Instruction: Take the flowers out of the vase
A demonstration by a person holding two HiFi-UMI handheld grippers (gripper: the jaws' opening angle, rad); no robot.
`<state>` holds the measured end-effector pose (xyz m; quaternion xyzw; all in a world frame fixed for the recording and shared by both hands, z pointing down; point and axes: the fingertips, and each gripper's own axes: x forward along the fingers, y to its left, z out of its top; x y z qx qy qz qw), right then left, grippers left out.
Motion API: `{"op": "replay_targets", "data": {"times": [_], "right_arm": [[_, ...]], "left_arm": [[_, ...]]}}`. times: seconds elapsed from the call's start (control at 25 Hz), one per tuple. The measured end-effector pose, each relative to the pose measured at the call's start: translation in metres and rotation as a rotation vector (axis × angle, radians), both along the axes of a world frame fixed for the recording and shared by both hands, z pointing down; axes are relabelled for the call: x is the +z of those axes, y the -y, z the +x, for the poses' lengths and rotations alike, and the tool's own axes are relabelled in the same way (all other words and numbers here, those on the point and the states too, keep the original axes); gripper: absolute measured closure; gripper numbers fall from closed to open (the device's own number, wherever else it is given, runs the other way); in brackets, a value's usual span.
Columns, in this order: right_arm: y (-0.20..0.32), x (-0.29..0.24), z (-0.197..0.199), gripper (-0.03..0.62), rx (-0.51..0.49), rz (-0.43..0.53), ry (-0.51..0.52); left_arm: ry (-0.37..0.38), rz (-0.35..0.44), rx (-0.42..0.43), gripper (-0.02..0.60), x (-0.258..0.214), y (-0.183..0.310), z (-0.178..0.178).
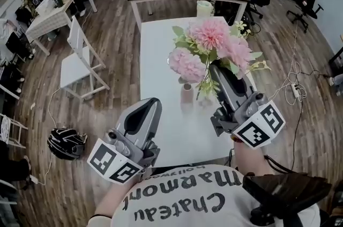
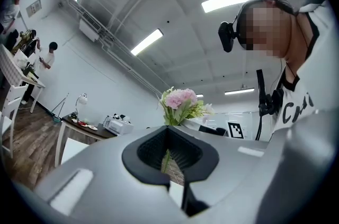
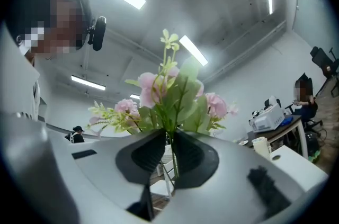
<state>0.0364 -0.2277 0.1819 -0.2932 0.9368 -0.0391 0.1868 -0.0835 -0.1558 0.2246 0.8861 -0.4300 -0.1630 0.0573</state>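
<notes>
At the left, the left gripper hovers low over the near end of the white table. Its own view shows its jaws drawn together with nothing between them; only a distant stem shows past them. It touches nothing, standing apart from the vase on that side.

Toward the middle, the small vase stands upright on the table, unheld. Just to its right the flowers are up in the air – pink heads and green leaves high over the tabletop, stems running down into the right gripper. The right gripper view shows those jaws nearly shut on the thin green stems, which pass straight through the pinch with the blooms fanned out above.

We judge the stem ends to hang beside the vase mouth rather than in it, though the head view is too small there to be sure. So the lift looks nearly done. To finish it well we would keep the pinch firm but not crushing, and carry the bunch straight up and away. The trailing ends must not catch the vase's rim – it looks light and would tip easily. If it wobbles, the free left gripper is near enough to steady it.
</notes>
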Motion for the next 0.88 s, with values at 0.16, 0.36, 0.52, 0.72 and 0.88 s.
{"op": "replay_targets", "data": {"times": [0.16, 0.36, 0.52, 0.72, 0.88], "right_arm": [[-0.015, 0.005, -0.001, 0.540, -0.034, -0.019, -0.007], [-0.038, 0.008, -0.002, 0.540, -0.016, -0.040, -0.002], [-0.058, 0.014, -0.004, 0.540, 0.031, -0.041, -0.011], [-0.087, 0.021, -0.016, 0.540, 0.094, -0.065, 0.024], [-0.116, 0.030, -0.035, 0.540, 0.126, -0.090, 0.021]], "left_arm": [[-0.034, -0.002, 0.001, 0.577, -0.002, -0.008, 0.005], [-0.023, 0.019, 0.081, 0.577, -0.015, -0.023, 0.012], [-0.005, 0.028, 0.123, 0.577, -0.016, -0.043, 0.002], [0.020, 0.015, 0.150, 0.577, -0.015, -0.072, -0.024], [0.004, 0.010, 0.184, 0.577, -0.012, -0.091, -0.040]]}}
